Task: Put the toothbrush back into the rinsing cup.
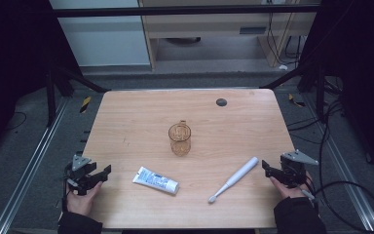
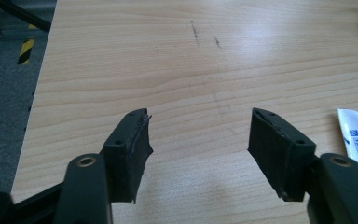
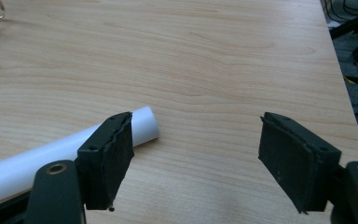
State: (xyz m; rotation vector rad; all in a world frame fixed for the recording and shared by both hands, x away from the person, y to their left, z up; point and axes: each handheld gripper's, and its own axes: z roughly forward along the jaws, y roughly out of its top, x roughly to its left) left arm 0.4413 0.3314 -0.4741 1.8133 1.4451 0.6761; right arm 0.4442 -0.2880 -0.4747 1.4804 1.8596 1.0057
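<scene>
Toothbrush (image 1: 235, 178): white, with a thick round handle; laid flat on the table's near right part, aslant, the bristle head turned to the near edge, the handle's butt end to the far right.
Toothpaste tube (image 1: 156, 180): white with blue print, capped; laid flat near the table's near edge, left of the toothbrush and apart from it, its flat crimped end to the left, its cap to the right.
</scene>
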